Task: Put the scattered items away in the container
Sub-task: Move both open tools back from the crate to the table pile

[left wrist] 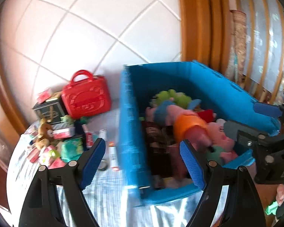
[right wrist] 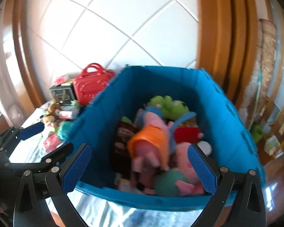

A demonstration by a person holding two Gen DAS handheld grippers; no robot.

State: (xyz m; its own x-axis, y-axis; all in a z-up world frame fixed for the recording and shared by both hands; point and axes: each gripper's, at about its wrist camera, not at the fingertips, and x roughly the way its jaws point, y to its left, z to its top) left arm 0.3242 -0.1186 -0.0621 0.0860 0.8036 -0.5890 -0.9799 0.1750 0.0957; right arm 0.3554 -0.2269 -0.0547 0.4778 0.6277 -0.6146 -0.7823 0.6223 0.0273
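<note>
Blue container [right wrist: 227, 124] stands on a pale cloth-covered table [left wrist: 111, 193], against a white tiled wall [left wrist: 96, 28], and holds a pile of soft toys [right wrist: 157, 145]. Scattered items [left wrist: 53, 143] lie in a heap to its left, beside a red case [left wrist: 87, 98]. Left gripper [left wrist: 143, 160] hangs over the container's left wall, jaws spread, nothing between them. Right gripper [right wrist: 140, 168] hangs over the near rim, jaws wide, empty.
</note>
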